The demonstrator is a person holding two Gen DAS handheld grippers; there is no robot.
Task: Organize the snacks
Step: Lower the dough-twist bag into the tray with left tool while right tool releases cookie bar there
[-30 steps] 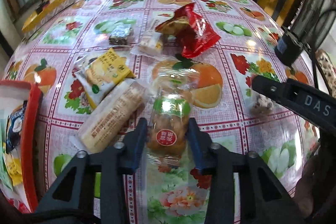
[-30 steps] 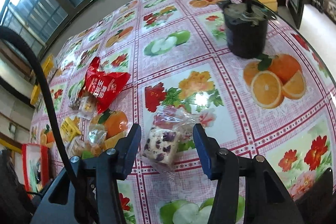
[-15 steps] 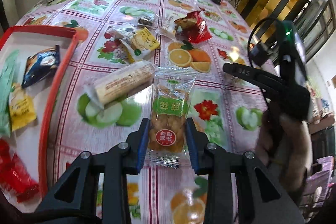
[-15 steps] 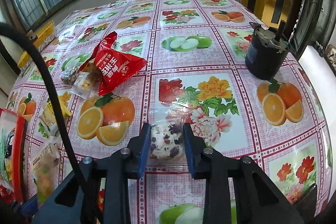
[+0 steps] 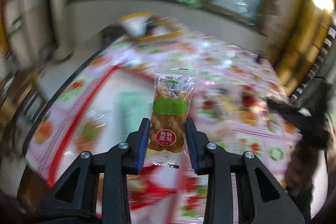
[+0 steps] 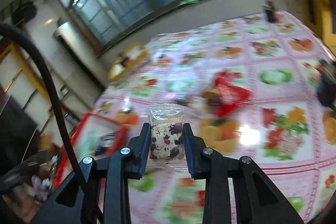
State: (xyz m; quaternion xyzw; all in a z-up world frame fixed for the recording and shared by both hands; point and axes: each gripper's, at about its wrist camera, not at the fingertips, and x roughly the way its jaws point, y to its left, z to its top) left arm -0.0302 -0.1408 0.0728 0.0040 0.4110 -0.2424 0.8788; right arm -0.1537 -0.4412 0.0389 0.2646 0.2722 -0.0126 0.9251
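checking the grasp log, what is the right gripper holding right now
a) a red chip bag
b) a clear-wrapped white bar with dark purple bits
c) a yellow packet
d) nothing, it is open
b: in the right wrist view the right gripper is shut on the clear-wrapped white bar speckled with dark purple and red bits, held between both fingers above the tablecloth.

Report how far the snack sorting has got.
Done: a few packets seem to lie in the red-rimmed tray, though blur hides details. In hand: the left gripper holds a fried-twist packet aloft; the right gripper holds a nougat piece. Left: the red bag and nearby snacks on the tablecloth.
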